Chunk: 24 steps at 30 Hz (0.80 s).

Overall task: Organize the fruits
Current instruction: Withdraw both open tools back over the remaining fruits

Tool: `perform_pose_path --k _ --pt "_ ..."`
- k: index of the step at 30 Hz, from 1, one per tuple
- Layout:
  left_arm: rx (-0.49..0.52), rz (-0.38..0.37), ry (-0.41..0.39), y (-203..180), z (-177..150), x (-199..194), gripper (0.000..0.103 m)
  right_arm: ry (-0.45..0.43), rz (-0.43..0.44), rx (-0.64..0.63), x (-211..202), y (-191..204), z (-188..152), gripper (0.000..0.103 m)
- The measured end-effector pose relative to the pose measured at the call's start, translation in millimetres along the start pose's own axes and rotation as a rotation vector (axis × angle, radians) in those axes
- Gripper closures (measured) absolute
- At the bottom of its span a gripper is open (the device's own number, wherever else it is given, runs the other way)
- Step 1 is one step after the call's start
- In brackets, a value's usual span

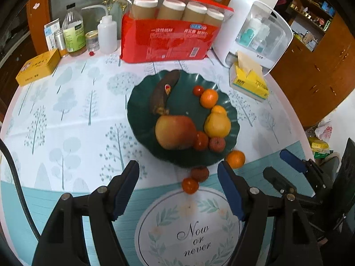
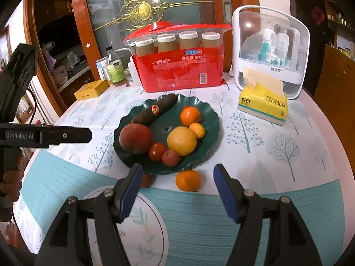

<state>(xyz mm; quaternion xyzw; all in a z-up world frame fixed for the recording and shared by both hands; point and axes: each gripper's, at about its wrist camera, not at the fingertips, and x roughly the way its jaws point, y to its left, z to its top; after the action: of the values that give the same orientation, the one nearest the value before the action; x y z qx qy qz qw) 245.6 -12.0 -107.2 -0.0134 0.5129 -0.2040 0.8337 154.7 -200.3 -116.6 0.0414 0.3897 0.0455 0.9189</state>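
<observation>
A dark green scalloped plate [image 1: 188,102] [image 2: 208,130] holds a blackened banana [image 1: 163,90], a red apple [image 1: 175,132], a yellow pear-shaped citrus [image 1: 217,122], a mandarin [image 1: 209,98], small tomatoes and a lychee. Off the plate, by its near rim, lie a mandarin [image 1: 235,159] [image 2: 188,180], a lychee [image 1: 199,174] and a tomato [image 1: 190,185]. My left gripper [image 1: 177,170] is open above the loose lychee and tomato. My right gripper [image 2: 177,174] [image 1: 275,163] is open, with the loose mandarin just ahead between its fingers, untouched. In the right wrist view the lychee [image 2: 148,180] is half hidden by a finger.
At the table's back stand a red pack of paper cups [image 1: 168,40], a white storage box [image 1: 255,33], a yellow tissue pack [image 1: 250,79], bottles and jars [image 1: 75,33] and a yellow box [image 1: 37,67]. A round "Now or never" mat [image 1: 190,228] lies near the front edge.
</observation>
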Motion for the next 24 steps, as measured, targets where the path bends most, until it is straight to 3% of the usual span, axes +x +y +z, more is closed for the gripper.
perform_pose_path --k 18,24 --pt "-0.001 0.048 0.091 -24.1 -39.1 55.2 0.031 0.167 0.076 -0.020 49.1 -20.0 -20.2 0.037" --pt "0.026 0.061 0.104 -29.4 -40.7 73.4 0.040 0.202 0.092 -0.031 67.2 -22.2 -24.7 0.037"
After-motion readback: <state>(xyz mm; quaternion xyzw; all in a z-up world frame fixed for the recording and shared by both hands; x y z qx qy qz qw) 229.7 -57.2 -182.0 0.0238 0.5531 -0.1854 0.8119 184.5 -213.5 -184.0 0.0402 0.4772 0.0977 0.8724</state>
